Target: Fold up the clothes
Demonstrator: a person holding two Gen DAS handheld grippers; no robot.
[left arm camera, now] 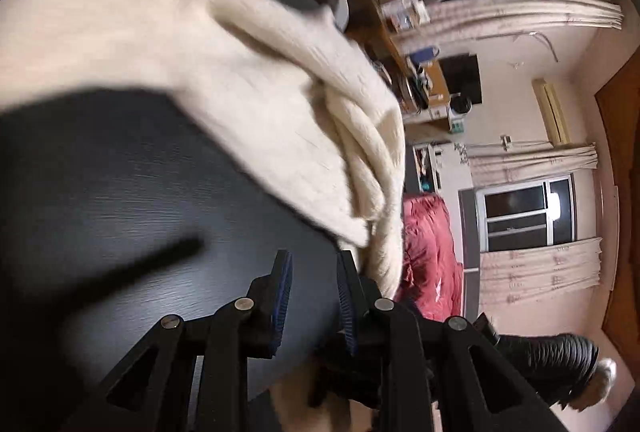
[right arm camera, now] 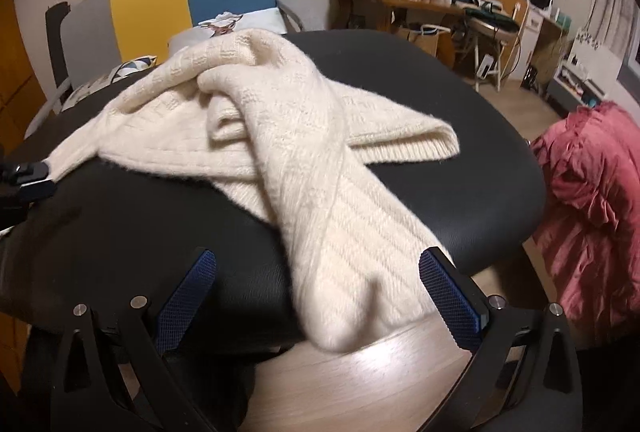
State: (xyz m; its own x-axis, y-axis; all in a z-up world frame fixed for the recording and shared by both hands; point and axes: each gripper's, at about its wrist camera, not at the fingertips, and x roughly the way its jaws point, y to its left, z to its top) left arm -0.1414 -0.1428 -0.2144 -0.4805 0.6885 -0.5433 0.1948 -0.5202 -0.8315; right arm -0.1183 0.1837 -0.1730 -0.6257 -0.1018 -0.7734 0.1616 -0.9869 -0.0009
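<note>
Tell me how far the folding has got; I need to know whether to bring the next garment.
Done: little. The cream sweater lies bunched on the black table, one sleeve hanging over the near edge. In hand: nothing. The right gripper has its jaws wide either side of that sleeve without pressing it; the left gripper holds nothing. Left: spreading it flat and every fold. The red garment waits beside the table.

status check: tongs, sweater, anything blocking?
Right tongs open, straddling a sleeve end, no grip. Left tongs narrowly parted, nothing between. Cream sweater bunched on the black table, unfolded. No obstruction.
</note>
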